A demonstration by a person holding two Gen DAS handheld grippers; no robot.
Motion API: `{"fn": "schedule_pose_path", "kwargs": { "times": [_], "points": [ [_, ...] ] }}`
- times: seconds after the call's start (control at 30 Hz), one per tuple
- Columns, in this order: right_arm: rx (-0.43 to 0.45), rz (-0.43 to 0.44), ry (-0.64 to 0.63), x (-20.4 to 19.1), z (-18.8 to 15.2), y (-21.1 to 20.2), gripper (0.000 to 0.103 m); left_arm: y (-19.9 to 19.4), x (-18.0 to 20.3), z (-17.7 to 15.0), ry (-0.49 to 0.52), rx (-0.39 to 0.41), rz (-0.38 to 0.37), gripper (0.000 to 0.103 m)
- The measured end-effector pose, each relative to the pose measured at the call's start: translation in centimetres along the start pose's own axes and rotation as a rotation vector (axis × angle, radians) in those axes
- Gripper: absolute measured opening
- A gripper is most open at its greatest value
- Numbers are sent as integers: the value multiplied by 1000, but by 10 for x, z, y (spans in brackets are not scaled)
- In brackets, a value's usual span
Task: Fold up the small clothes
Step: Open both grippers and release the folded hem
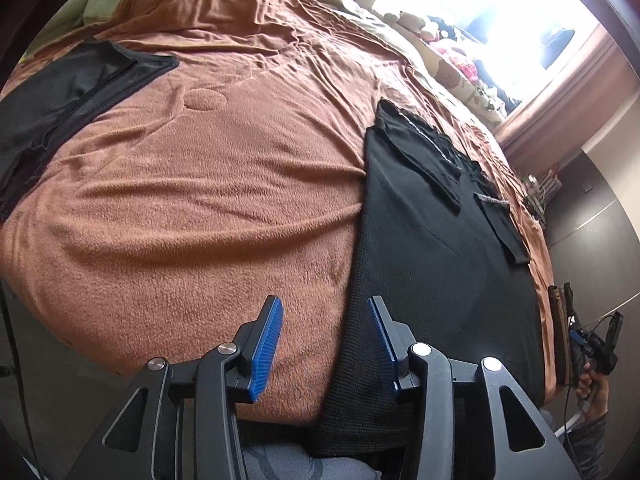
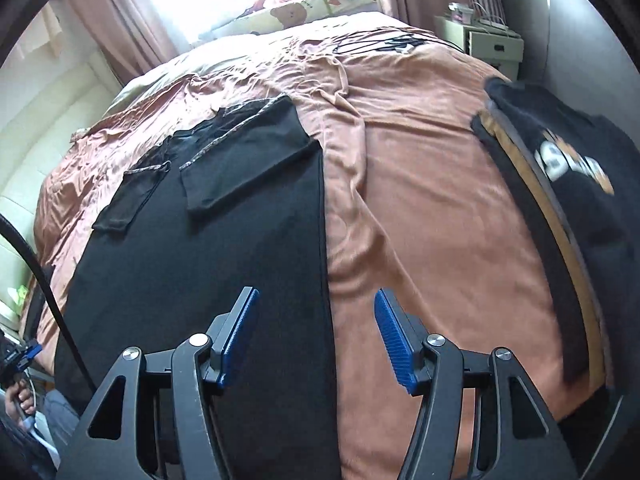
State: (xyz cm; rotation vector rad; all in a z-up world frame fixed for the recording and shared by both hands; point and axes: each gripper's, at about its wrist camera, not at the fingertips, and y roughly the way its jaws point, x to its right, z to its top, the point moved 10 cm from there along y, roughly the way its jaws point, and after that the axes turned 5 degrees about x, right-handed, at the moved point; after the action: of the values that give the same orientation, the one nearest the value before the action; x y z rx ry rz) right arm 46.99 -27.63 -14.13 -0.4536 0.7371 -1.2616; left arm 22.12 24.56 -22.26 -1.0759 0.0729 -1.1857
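Note:
A black shirt [image 1: 432,248] lies flat on the brown blanket [image 1: 192,200], folded into a long strip with both sleeves turned inward. In the left wrist view my left gripper [image 1: 325,302] is open above the shirt's left edge near the hem, nothing pressed between its blue pads. The right wrist view shows the same shirt [image 2: 224,240] with my right gripper [image 2: 318,292] open over its right edge, pads clear of the cloth. A hand [image 1: 592,388] holds the right gripper at the bed's right side.
Another black garment [image 1: 72,92] lies at the blanket's far left. A stack of folded clothes topped by a printed black shirt [image 2: 560,160] sits at the bed's right edge. Black cables [image 2: 384,42], bear-print pillows [image 2: 296,12] and a nightstand [image 2: 488,40] are beyond.

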Motion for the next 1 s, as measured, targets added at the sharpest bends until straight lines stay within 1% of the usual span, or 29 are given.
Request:
{"fn": "schedule_pose_path", "kwargs": {
  "times": [0.17,0.27,0.3,0.4,0.5,0.67,0.73,0.8,0.93,1.0],
  "points": [
    [-1,-9,-43,-10,39,48,58,3,-2,20,0,26,23,47],
    [-2,-12,-80,-17,58,75,58,4,-1,31,0,42,33,54],
    [0,-16,-94,-20,65,84,58,5,-2,35,3,48,40,54],
    [5,-24,-130,-25,80,108,58,10,-4,47,8,59,64,54],
    [-1,-32,-168,-32,94,133,58,15,-5,57,2,62,73,54],
    [-13,-27,-238,-46,119,173,58,26,3,75,13,79,79,54],
    [-17,-22,-264,-52,128,187,58,34,5,81,19,76,95,54],
    [-23,-16,-288,-57,135,200,58,40,8,85,24,70,95,54],
    [-33,-21,-339,-66,149,228,58,46,9,88,57,62,135,54],
    [-34,-27,-357,-69,155,241,58,48,8,90,59,62,140,54]
  ]
}}
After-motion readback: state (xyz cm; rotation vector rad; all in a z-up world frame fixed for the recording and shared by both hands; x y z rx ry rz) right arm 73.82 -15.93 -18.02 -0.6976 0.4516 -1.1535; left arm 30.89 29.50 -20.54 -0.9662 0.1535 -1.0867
